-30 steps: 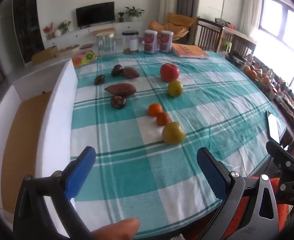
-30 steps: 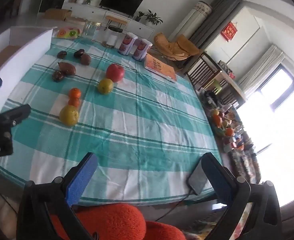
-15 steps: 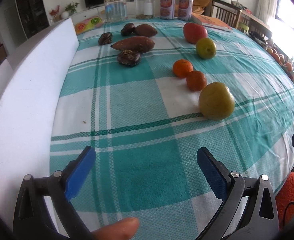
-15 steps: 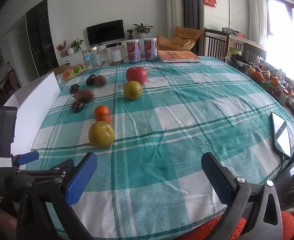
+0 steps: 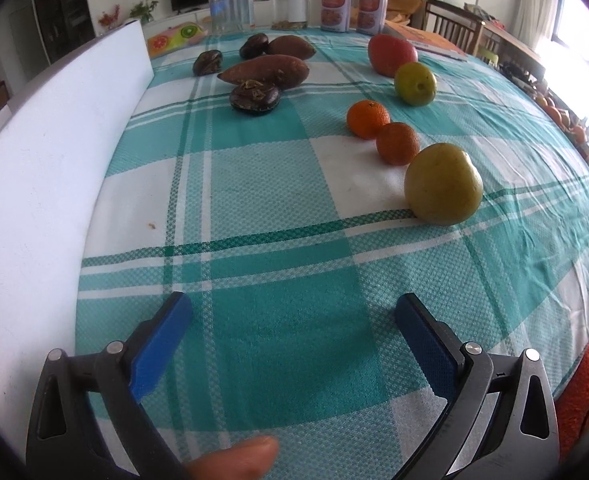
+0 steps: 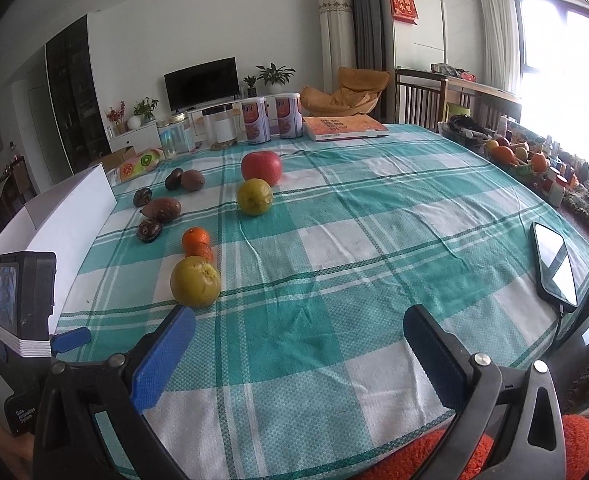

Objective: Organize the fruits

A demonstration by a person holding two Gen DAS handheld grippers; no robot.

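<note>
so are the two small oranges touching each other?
Cannot tell. In the left wrist view the far small orange and near small orange overlap without a visible gap; in the right wrist view they also overlap.

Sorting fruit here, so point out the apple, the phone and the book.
apple [image 6: 261,167], right wrist view, middle of its red skin
phone [image 6: 555,262], right wrist view, its screen
book [image 6: 344,125], right wrist view, orange cover
</note>
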